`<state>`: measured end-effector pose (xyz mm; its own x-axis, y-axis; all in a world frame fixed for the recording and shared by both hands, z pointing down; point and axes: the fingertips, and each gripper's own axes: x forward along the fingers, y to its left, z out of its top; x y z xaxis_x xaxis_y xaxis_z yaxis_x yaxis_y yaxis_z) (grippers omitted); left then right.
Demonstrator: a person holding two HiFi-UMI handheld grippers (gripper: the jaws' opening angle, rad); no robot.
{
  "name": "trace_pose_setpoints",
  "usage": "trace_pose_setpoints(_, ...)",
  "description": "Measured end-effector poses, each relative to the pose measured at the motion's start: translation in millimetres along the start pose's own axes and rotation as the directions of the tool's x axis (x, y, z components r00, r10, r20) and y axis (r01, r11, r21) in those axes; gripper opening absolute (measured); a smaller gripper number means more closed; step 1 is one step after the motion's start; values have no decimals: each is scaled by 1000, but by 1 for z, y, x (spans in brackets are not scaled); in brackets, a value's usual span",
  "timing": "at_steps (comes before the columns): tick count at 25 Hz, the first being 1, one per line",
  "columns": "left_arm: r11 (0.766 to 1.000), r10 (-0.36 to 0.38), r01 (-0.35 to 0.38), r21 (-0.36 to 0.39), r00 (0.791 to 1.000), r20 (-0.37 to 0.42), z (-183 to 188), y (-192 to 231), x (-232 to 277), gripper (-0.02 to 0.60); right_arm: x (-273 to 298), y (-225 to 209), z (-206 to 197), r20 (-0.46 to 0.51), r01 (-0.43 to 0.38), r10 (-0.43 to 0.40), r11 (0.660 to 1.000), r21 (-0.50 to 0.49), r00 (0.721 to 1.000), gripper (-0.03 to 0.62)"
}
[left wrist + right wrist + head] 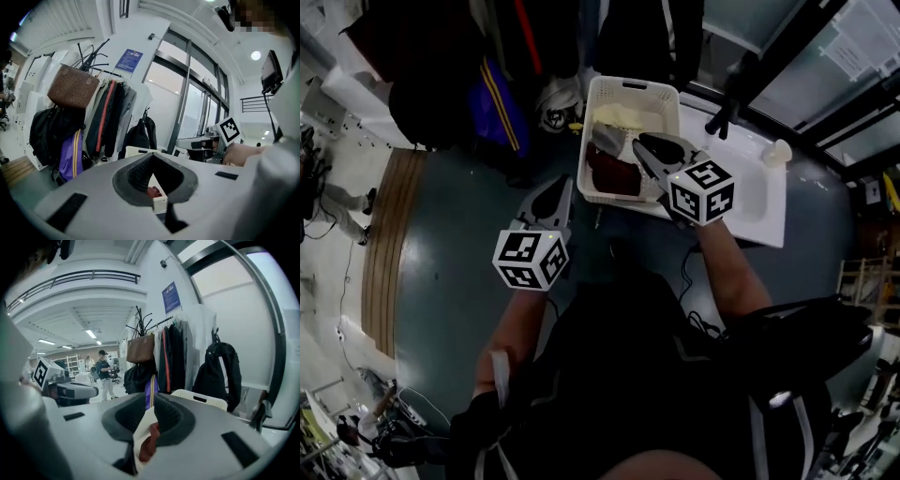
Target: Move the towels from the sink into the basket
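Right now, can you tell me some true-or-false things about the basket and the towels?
1. A dark red towel lies in the basket. True.
2. The left gripper is over the sink. False: it is over the floor, left of the basket; the sink is on the basket's other side.
3. A brown bag hangs on the coat rack. True.
4. The left gripper's jaws stand wide apart. False: their tips meet.

The right gripper hides one wall of the basket and part of the red towel; its cube covers one end of the sink
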<state>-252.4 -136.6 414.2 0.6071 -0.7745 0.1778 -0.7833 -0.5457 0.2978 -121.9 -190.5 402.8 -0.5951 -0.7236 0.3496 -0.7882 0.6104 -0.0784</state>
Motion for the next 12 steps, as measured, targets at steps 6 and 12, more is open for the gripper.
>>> trace_pose_setpoints(6, 995, -94, 94, 36, 995, 7, 4, -37, 7, 3, -69, -7, 2, 59, 151, -152, 988, 29, 987, 37)
trace_pose_setpoints(12, 981, -177, 174, 81, 984, 21, 9, -82, 22, 3, -132, -33, -7, 118, 283, -288, 957, 59, 950, 25)
